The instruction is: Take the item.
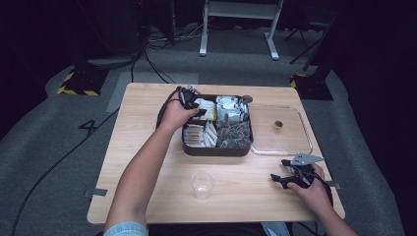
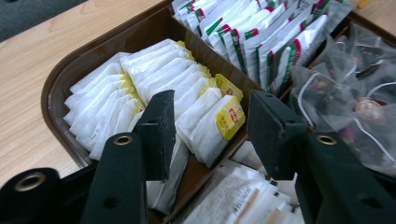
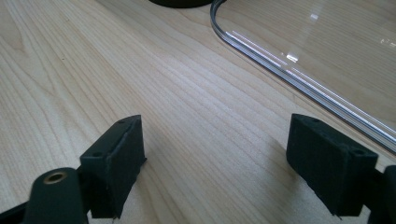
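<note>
Tea bags [image 2: 154, 88]: white w/ yellow tags, packed upright in the far-left compartment of the brown organiser box [image 1: 189, 147]; we saw none lifted out yet.
Left tongs [image 2: 208, 128]: open, jaws straddling the front tea bags, nothing gripped; in the high view we saw them [image 1: 194, 105] over that same compartment.
Progress: we judged it early, approx. at the reach-in stage; the grip, lift and carry were all left to do.
Cup [image 1: 202, 184]: clear plastic, upright on the counter [image 1: 147, 98] near the person's side, apart from the box; looked empty, prob. where a bag was meant to go.
Clear lid [image 1: 282, 147]: lay flat just right of the box, so the box was already open.
Right tongs [image 3: 217, 161]: wide open, holding nothing, low over bare counter near the lid's edge [image 3: 299, 77]; idle, we judged.
Other compartments: foil sachets [image 2: 261, 37] and mesh pouches [image 2: 345, 98], untouched as far as we saw.
</note>
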Demonstrator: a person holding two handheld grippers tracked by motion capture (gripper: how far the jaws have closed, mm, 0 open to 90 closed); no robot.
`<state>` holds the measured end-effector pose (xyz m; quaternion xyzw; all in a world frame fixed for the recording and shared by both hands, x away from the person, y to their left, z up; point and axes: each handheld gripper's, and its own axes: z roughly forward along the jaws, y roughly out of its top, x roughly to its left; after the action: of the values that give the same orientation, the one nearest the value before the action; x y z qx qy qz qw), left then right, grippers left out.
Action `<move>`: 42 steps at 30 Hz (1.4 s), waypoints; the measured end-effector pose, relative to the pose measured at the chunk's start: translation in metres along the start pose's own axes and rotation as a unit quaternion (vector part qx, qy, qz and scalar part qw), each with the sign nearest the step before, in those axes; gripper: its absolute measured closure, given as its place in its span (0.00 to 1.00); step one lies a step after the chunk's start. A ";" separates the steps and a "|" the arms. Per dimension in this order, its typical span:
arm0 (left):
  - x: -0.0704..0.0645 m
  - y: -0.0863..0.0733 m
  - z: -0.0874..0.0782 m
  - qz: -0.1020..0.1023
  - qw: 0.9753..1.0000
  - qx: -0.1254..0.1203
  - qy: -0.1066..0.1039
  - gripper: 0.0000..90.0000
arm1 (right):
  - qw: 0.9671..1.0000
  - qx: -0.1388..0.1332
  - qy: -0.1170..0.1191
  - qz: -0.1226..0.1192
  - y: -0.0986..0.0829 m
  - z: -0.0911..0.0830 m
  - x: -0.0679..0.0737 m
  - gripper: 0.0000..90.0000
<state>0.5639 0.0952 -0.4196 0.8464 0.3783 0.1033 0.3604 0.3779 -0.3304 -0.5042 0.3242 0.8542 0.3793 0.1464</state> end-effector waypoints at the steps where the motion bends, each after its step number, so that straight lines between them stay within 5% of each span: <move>1: 0.001 0.000 0.002 -0.004 1.000 0.004 -0.003 0.60 | 1.000 0.000 0.000 0.000 0.000 0.000 0.000 0.22; 9: 0.009 -0.001 0.020 -0.034 0.999 0.017 -0.022 0.66 | 1.000 -0.001 0.001 0.000 0.000 -0.001 0.000 0.23; 17: 0.012 -0.002 0.030 -0.041 0.998 0.029 -0.029 0.70 | 1.000 -0.001 0.001 0.000 -0.001 -0.001 0.001 0.23; 33: 0.015 -0.006 0.041 -0.040 0.997 0.059 -0.036 0.78 | 1.000 -0.001 0.001 0.000 -0.001 -0.001 0.001 0.24; 42: 0.011 -0.005 0.041 -0.017 0.997 0.070 -0.038 1.00 | 1.000 -0.001 0.001 0.000 -0.001 -0.001 0.001 0.24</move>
<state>0.5871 0.0835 -0.4534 0.8662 0.3850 0.0382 0.3161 0.3765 -0.3310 -0.5041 0.3235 0.8539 0.3806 0.1463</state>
